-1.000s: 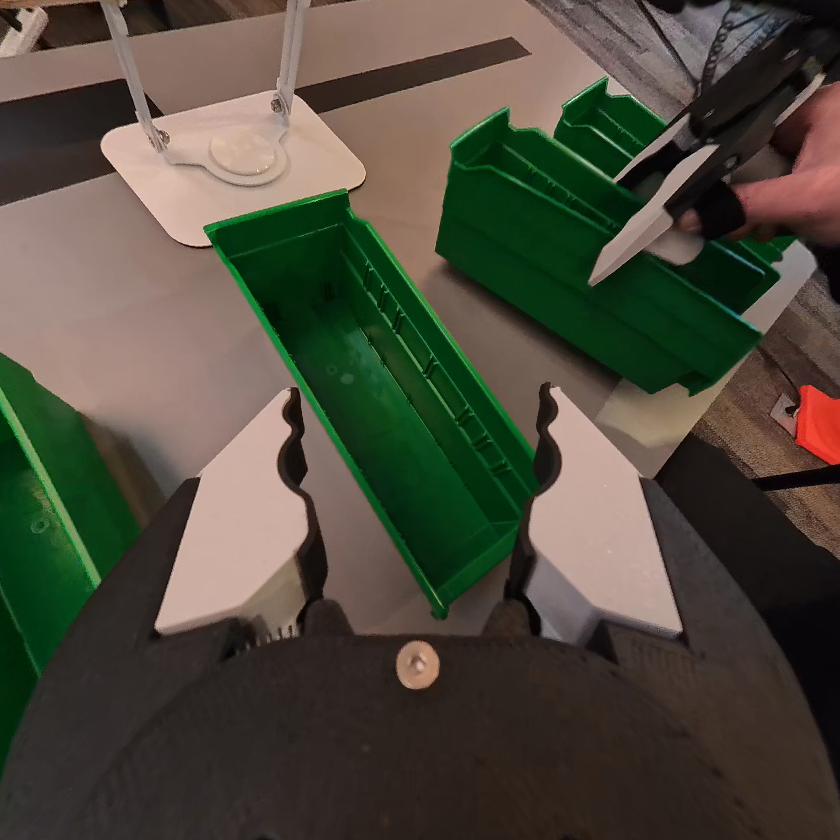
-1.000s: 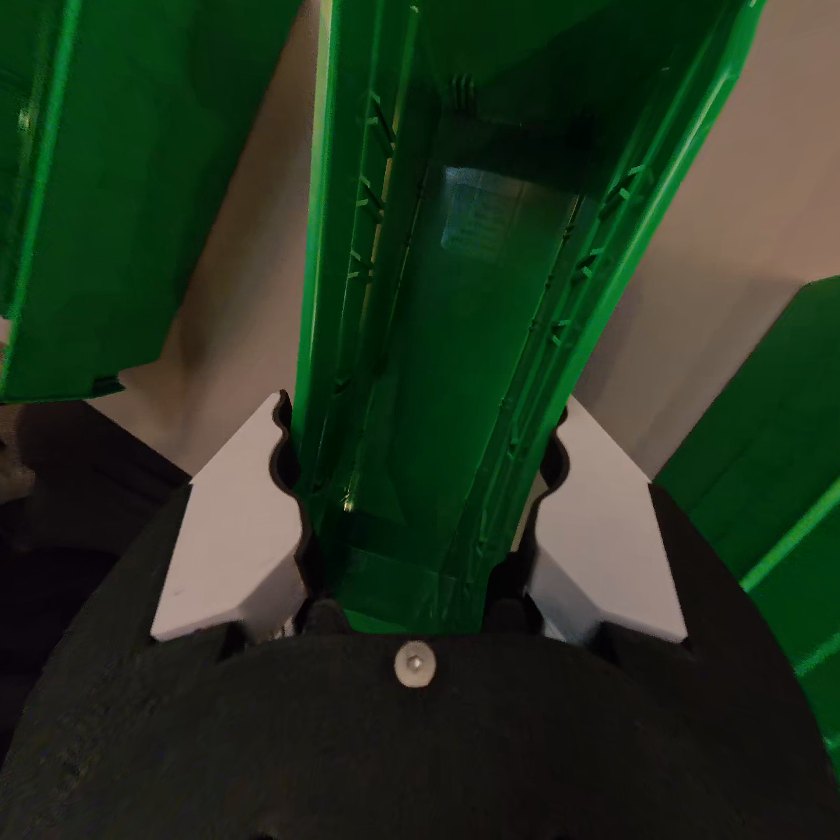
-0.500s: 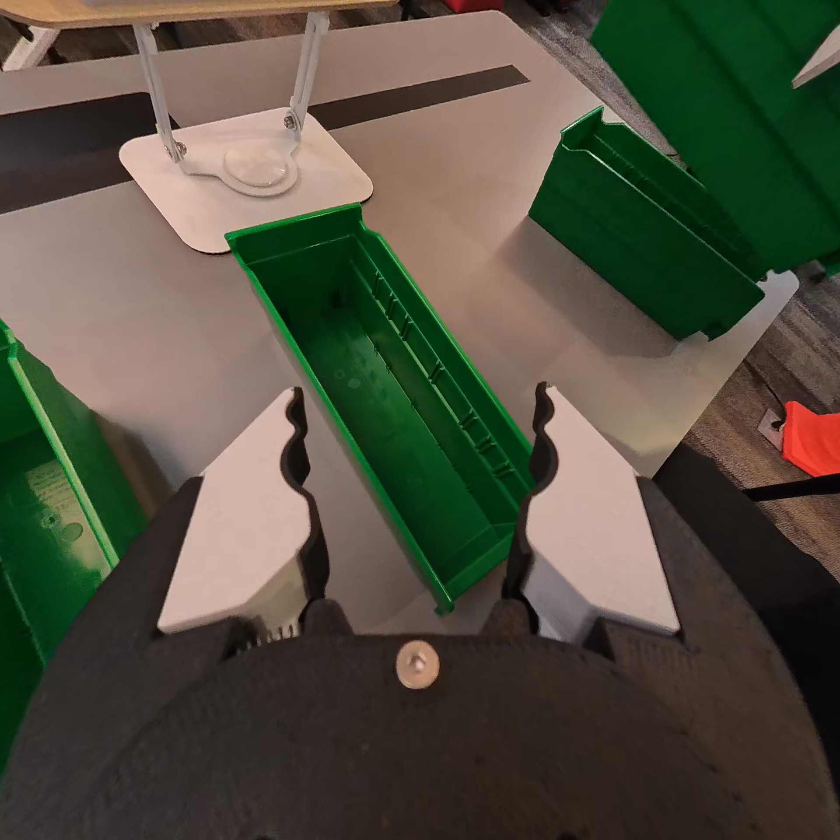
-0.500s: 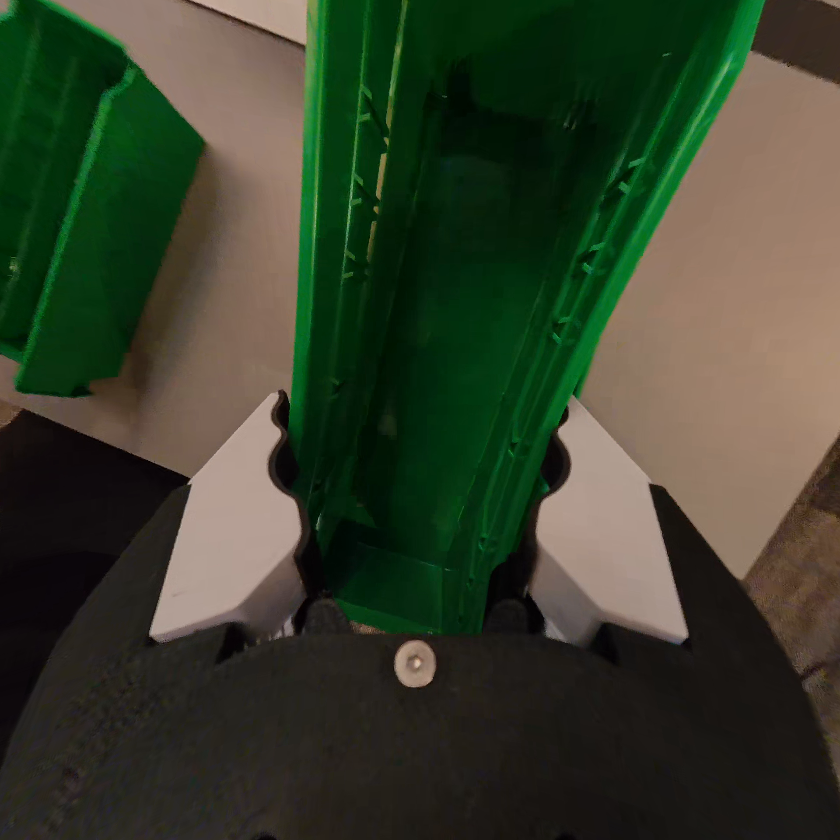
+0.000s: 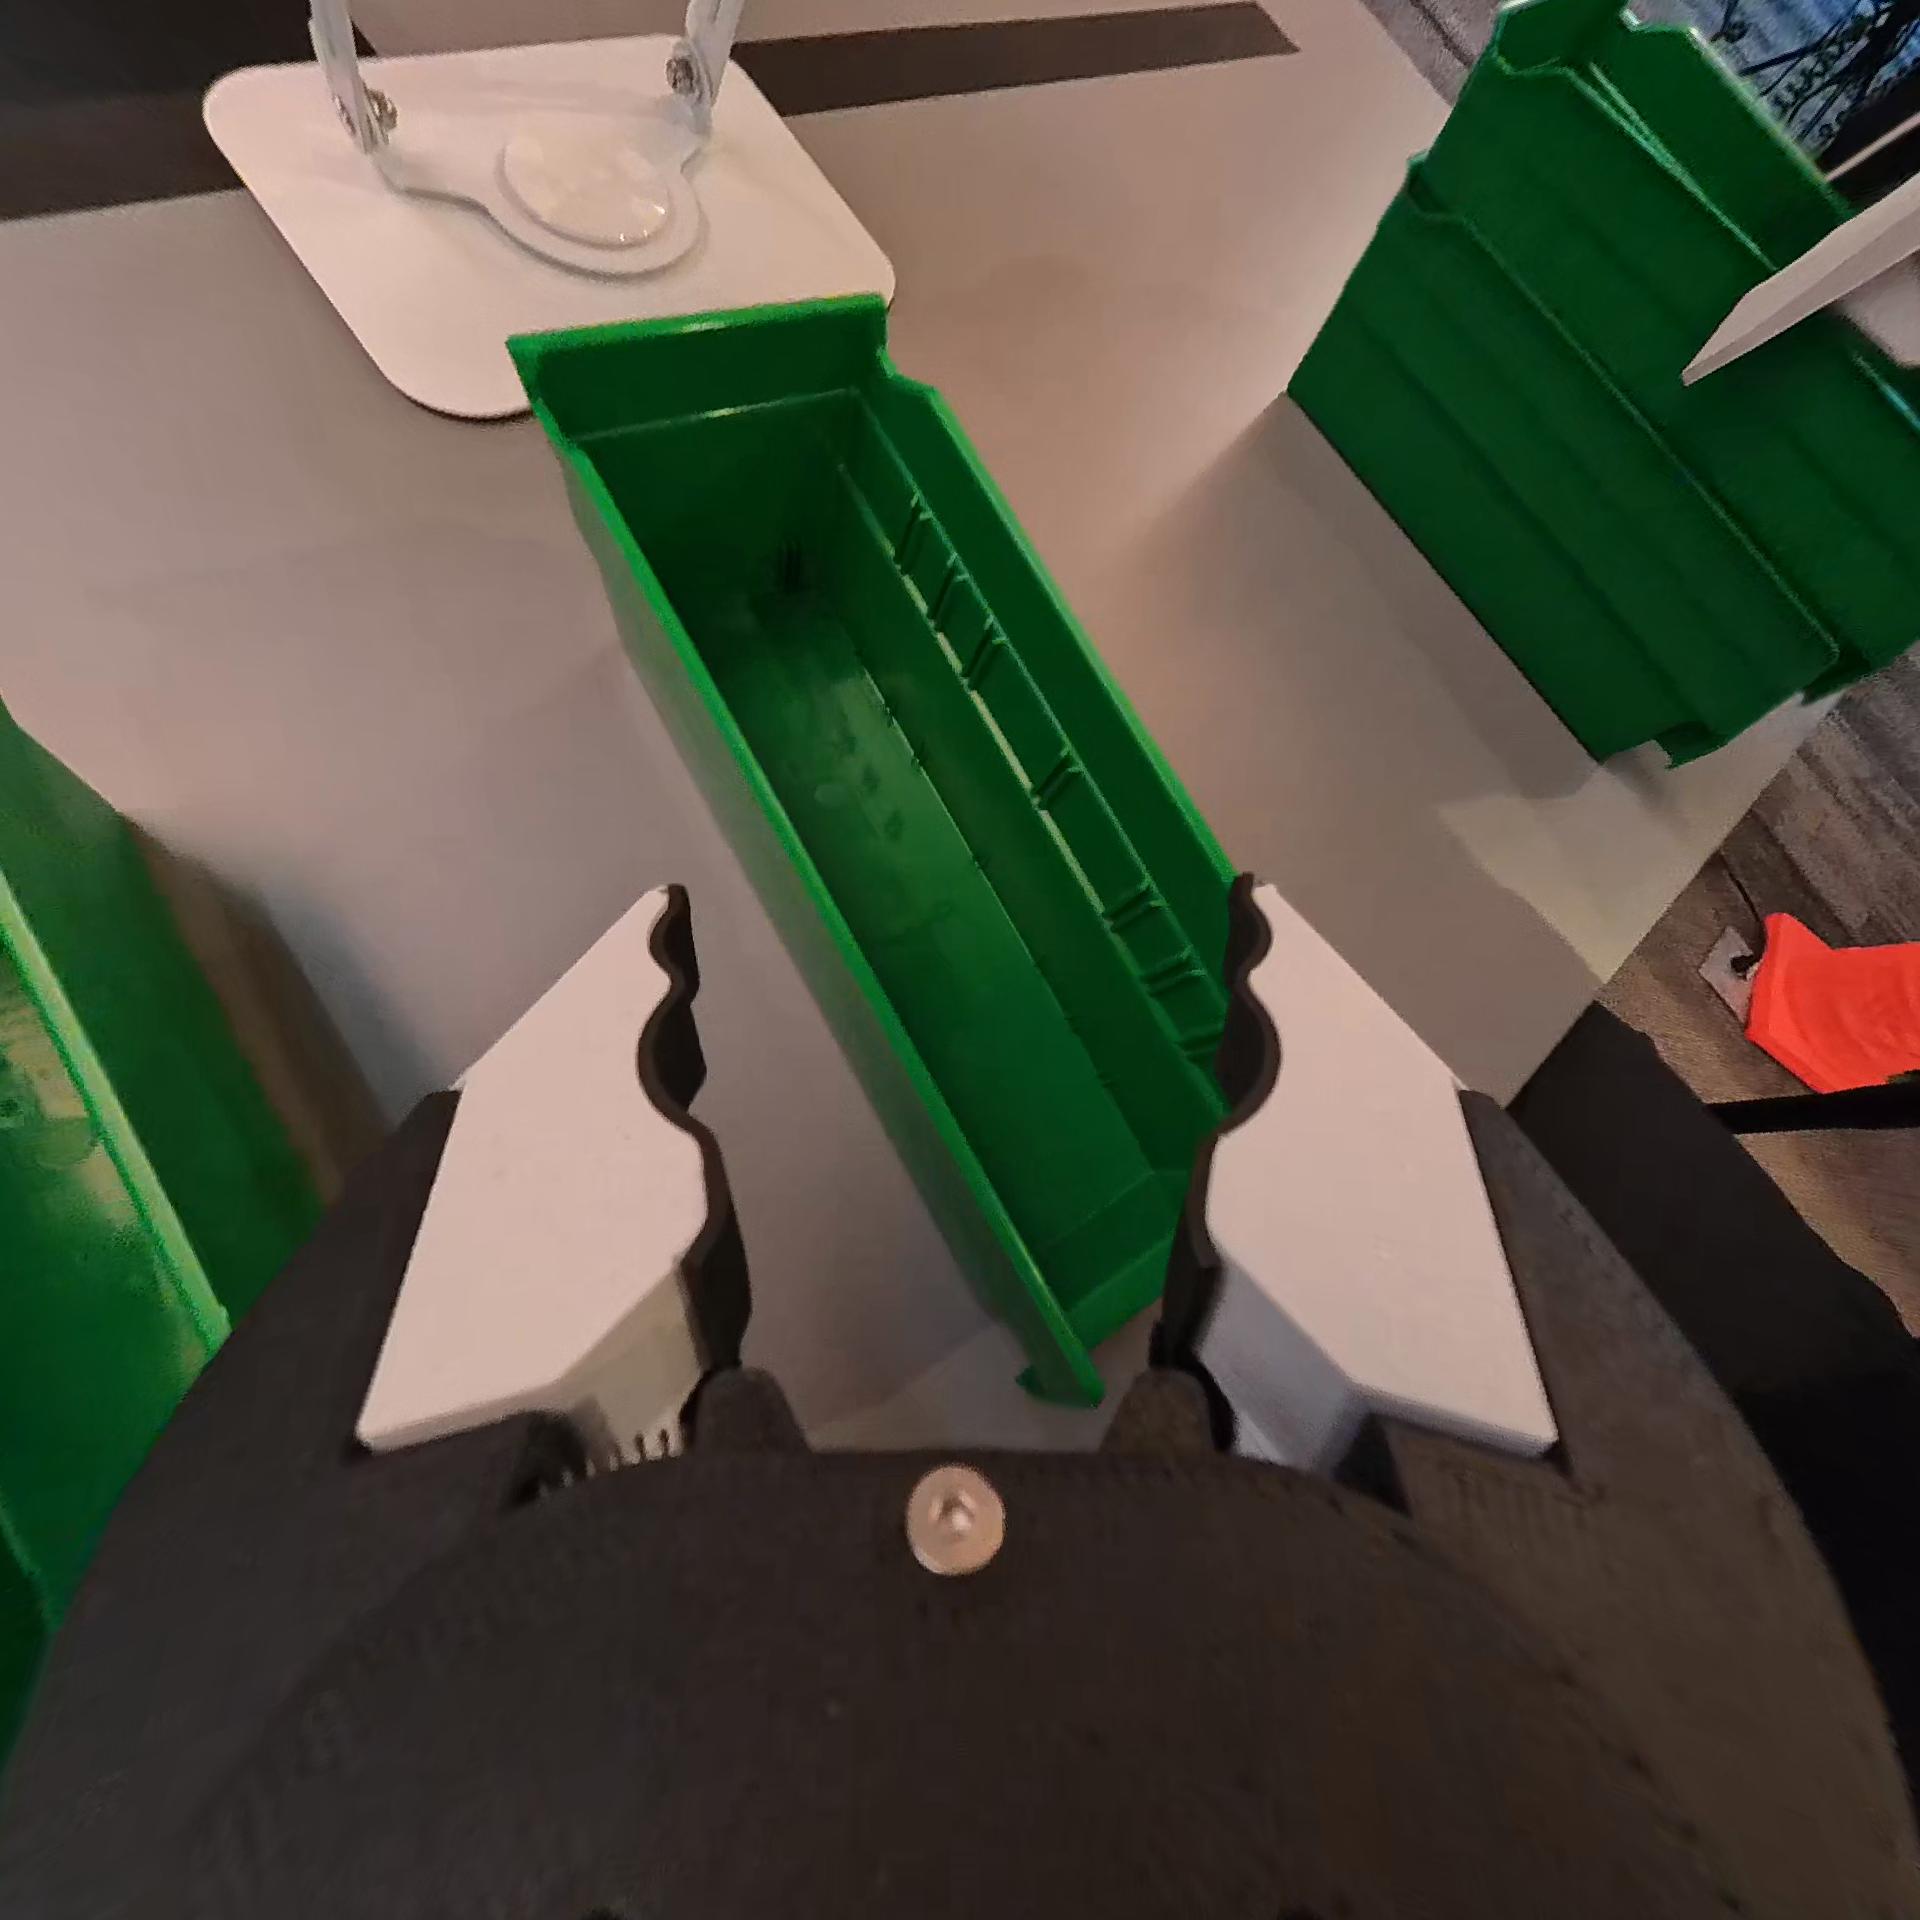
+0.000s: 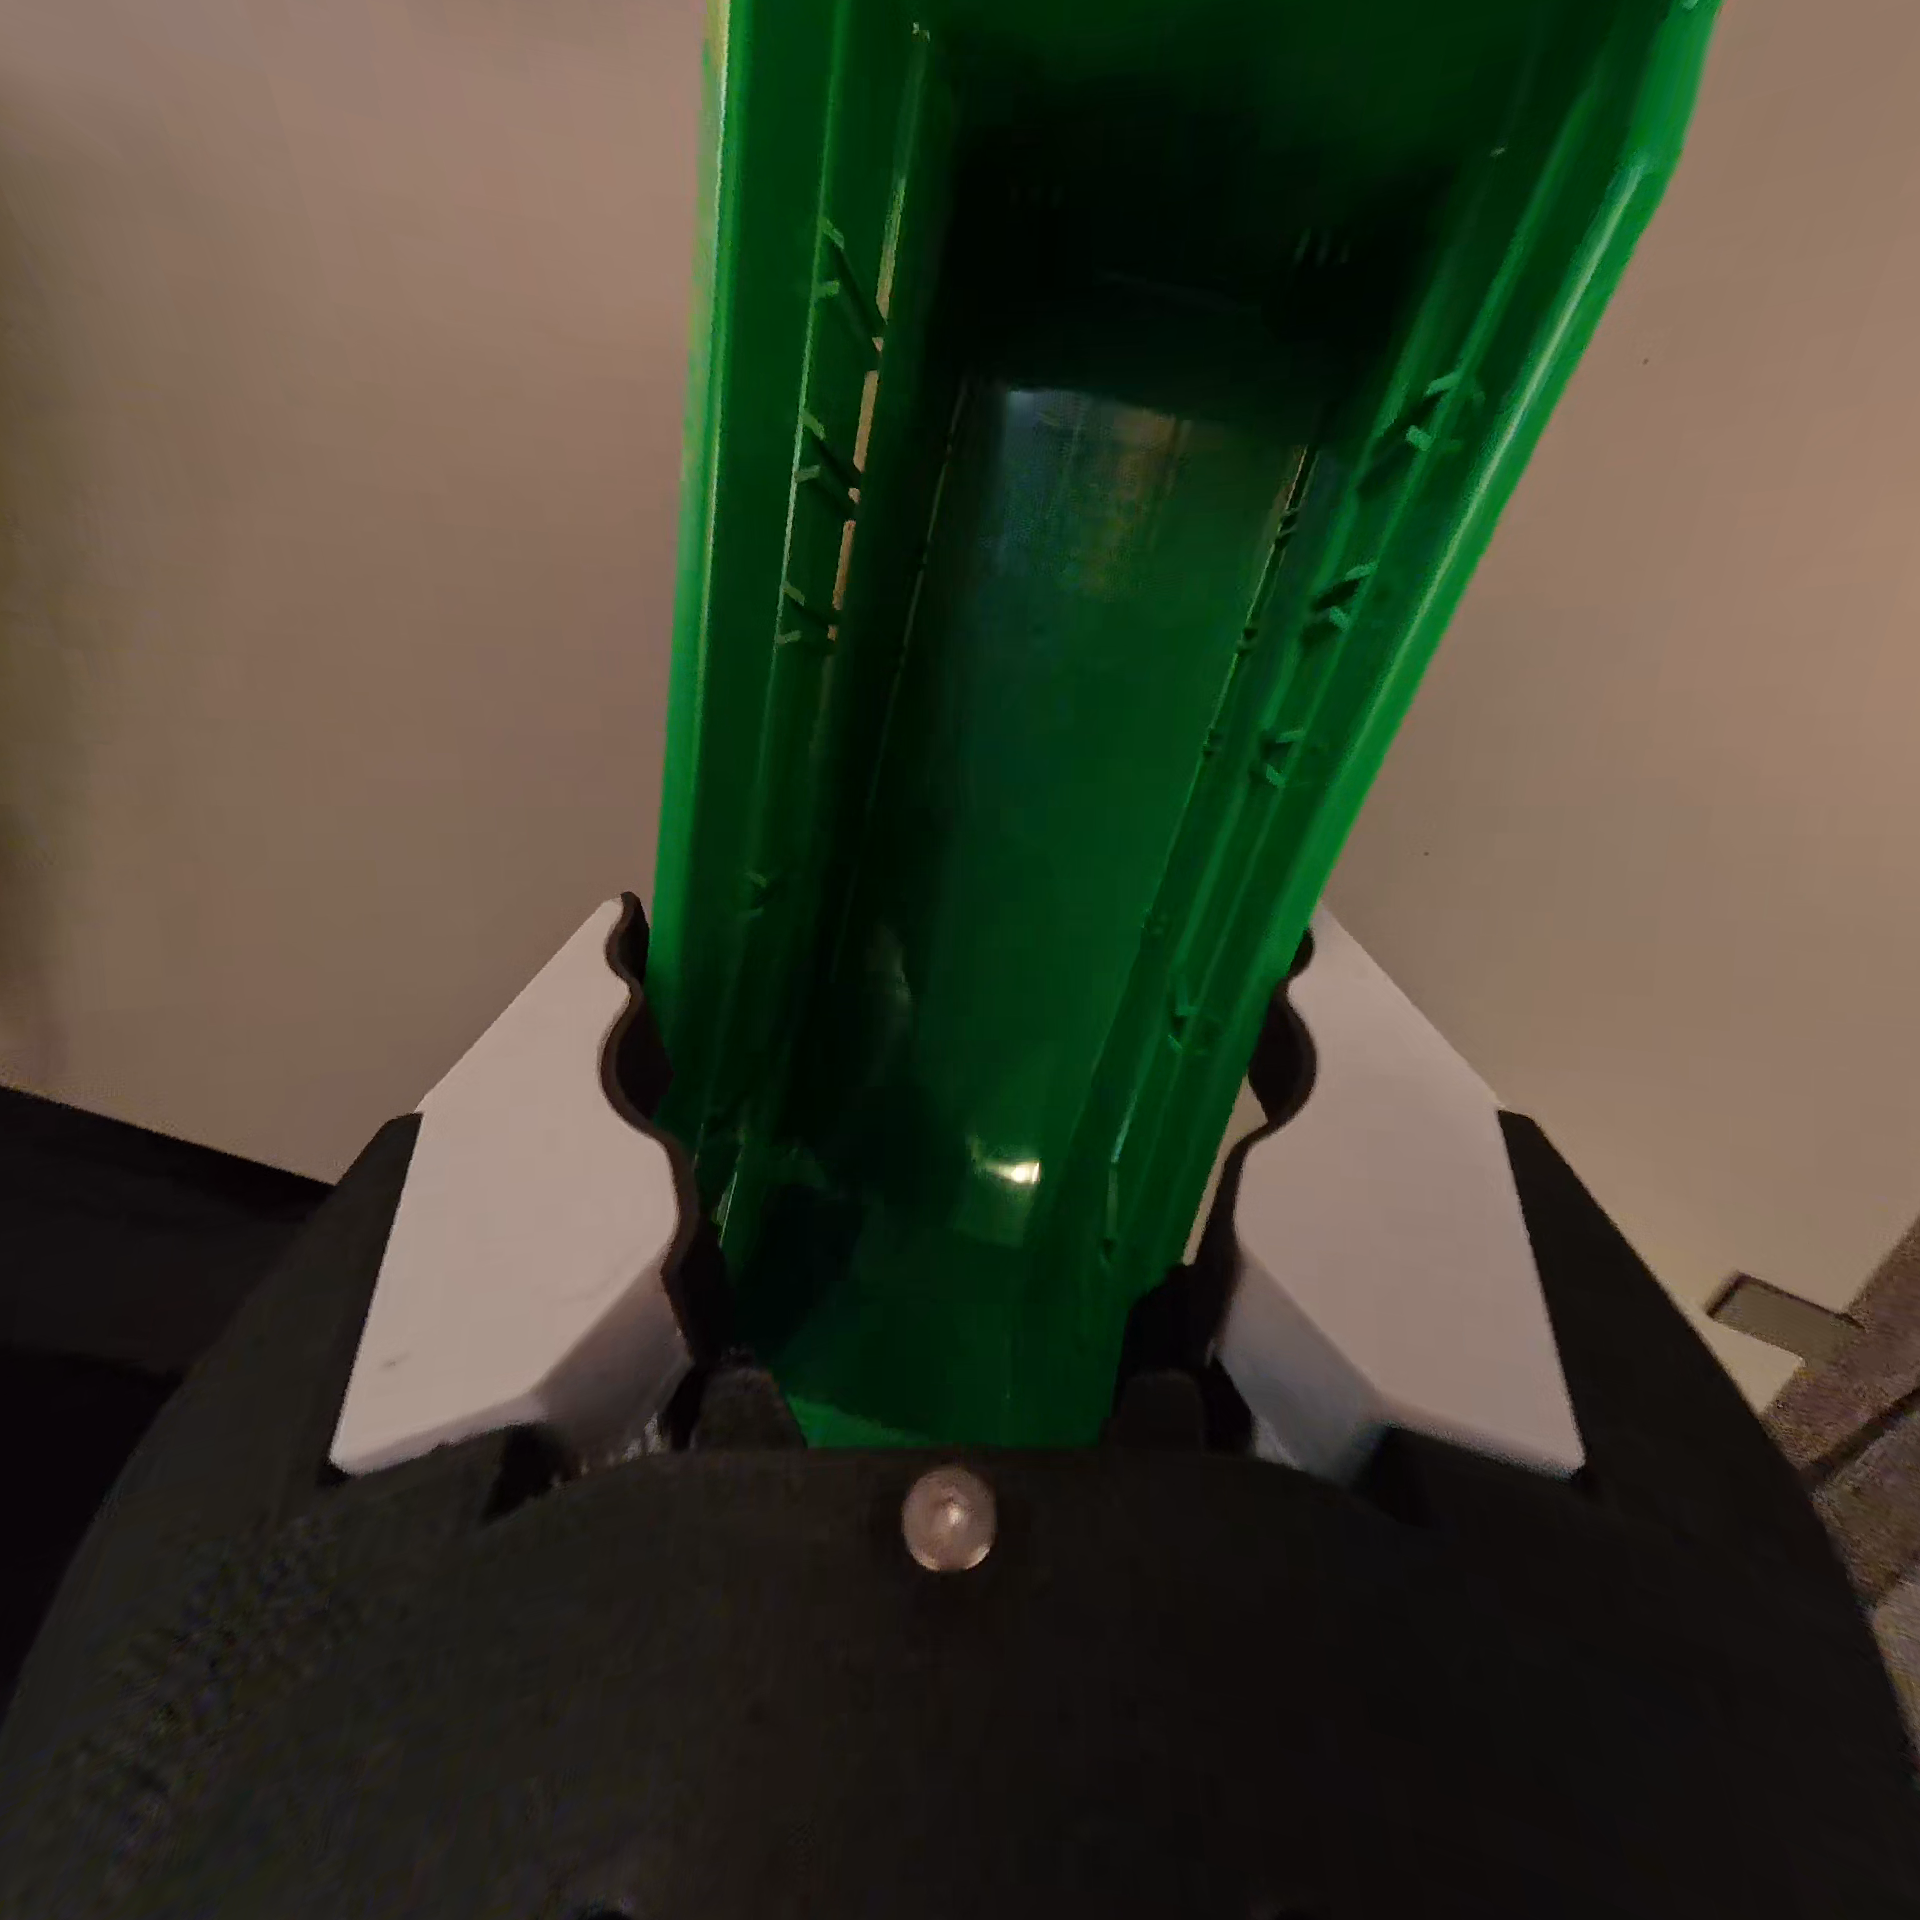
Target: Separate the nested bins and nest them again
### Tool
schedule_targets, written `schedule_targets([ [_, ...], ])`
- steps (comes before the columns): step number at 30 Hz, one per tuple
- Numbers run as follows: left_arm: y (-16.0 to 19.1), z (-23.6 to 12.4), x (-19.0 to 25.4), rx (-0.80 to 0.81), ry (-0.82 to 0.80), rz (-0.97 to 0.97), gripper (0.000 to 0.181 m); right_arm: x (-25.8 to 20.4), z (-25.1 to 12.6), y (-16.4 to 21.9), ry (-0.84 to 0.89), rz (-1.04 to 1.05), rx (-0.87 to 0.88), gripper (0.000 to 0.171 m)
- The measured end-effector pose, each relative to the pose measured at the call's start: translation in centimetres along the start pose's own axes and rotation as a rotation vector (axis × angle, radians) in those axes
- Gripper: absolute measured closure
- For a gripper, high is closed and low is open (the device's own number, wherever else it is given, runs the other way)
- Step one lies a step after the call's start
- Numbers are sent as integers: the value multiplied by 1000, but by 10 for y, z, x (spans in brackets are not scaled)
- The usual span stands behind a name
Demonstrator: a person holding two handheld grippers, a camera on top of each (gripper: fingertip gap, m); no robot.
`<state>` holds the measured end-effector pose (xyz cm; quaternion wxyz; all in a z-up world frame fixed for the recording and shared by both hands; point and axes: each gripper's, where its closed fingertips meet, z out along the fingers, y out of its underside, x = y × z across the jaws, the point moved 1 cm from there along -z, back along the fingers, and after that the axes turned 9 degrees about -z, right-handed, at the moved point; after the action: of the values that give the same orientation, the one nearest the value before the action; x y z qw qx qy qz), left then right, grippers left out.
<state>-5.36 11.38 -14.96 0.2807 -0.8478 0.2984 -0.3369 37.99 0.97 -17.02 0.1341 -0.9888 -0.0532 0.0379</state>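
Note:
A long green bin point(image 5: 935, 831) lies open side up in the middle of the grey table point(image 5: 312, 623). My left gripper point(image 5: 956, 894) is open and empty just above its near end, with its right finger point(image 5: 1340, 1143) beside the bin's right wall. A second green bin point(image 5: 83, 1039) stands at the left edge. My right gripper point(image 6: 964, 920) is shut across the near end of another green bin point(image 6: 1039, 727). In the left wrist view that bin point(image 5: 1558, 468) is at the far right with a white finger point(image 5: 1808, 291) on it. It looks stacked with another bin; I cannot tell for sure.
A white stand base point(image 5: 540, 208) with metal legs sits at the back, touching the middle bin's far end. A black strip point(image 5: 987, 52) crosses the table behind it. The table's right edge is close to the far-right bins. An orange object point(image 5: 1829, 1018) lies on the floor.
My right gripper lifted its bin high off the right-hand group, then brought it back down at the far right. My left gripper moved closer to the middle bin and stayed open.

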Motion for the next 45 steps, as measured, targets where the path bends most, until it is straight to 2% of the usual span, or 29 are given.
schedule_targets([
  [5,14,12,-8,-43,18,-44,80,4,19,4,-16,16,7,45],
  [8,21,19,-9,-64,51,-77,80,7,23,9,-14,-4,-37,30],
  [9,24,22,-8,-73,65,-86,80,10,23,10,0,-9,-47,20],
  [12,30,27,-3,-88,99,-113,81,17,8,3,63,-19,0,15],
  [14,31,31,6,-88,131,-112,89,16,-10,-7,107,-21,60,16],
  [17,33,38,13,-99,98,-73,86,-21,-36,-29,81,-104,173,25],
  [20,35,45,31,-107,144,-82,85,-84,-37,-45,-20,-212,206,28],
  [25,41,61,76,-116,248,-82,75,-198,7,-57,-251,-345,158,23],
  [29,58,71,114,-189,390,-55,79,-246,47,-62,-301,-395,98,15],
  [33,69,66,115,-266,409,-4,96,-268,65,-71,-270,-416,80,15],
  [37,55,52,90,-238,331,-3,99,-284,80,-70,-210,-456,11,15],
  [42,40,37,68,-184,279,-19,100,-282,100,-69,-52,-464,-79,15],
  [45,36,32,63,-167,269,-22,100,-279,98,-72,-58,-457,-86,32],
])
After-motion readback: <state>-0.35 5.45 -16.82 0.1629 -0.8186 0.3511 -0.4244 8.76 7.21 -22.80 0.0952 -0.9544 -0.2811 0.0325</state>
